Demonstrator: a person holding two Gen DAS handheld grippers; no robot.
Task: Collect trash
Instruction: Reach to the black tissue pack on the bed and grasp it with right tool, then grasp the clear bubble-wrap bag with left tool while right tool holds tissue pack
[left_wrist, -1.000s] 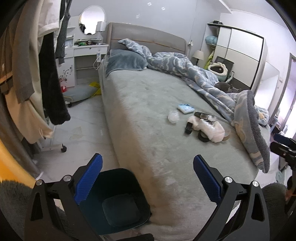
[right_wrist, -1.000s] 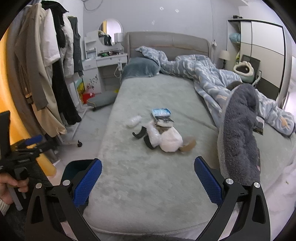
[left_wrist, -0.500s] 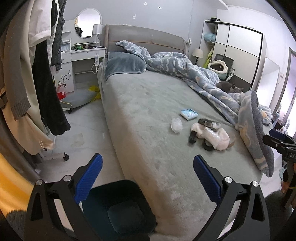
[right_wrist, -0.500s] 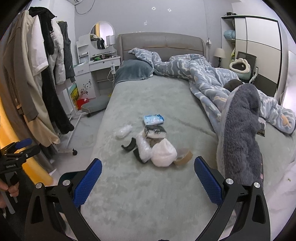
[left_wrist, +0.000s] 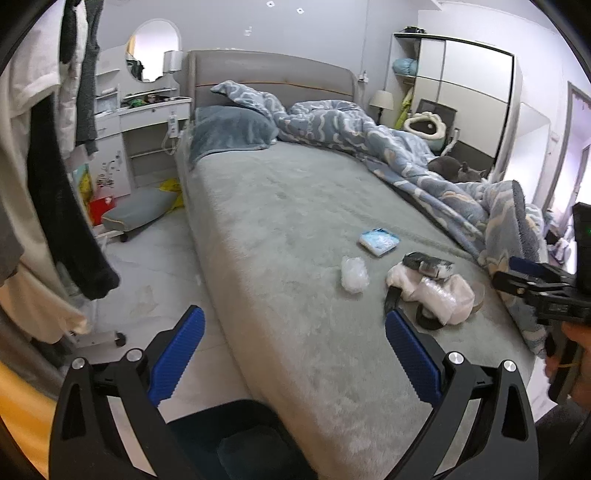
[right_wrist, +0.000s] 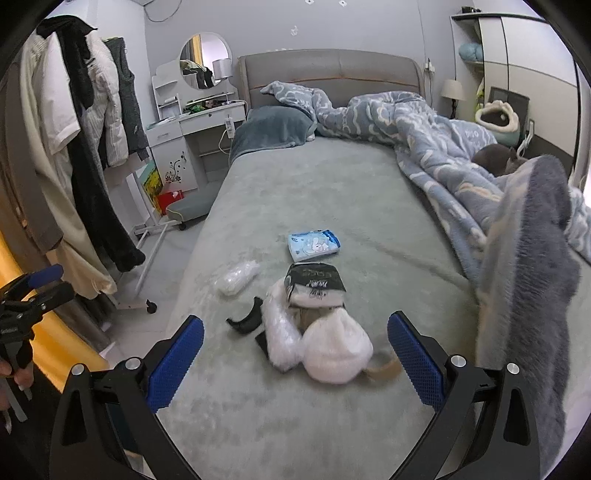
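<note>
My left wrist camera looks from beside the foot corner of the bed (left_wrist: 295, 229), low and near its edge, facing up the mattress toward the headboard (left_wrist: 269, 74), with floor along its left. My right wrist camera sits over the foot of the bed, nearer the trash pile (right_wrist: 317, 325), facing the same headboard. Both share the pile, the blue packet (left_wrist: 379, 241), pillow (right_wrist: 273, 129), and mirror (left_wrist: 151, 61); each catches the other gripper at its edge.
</note>
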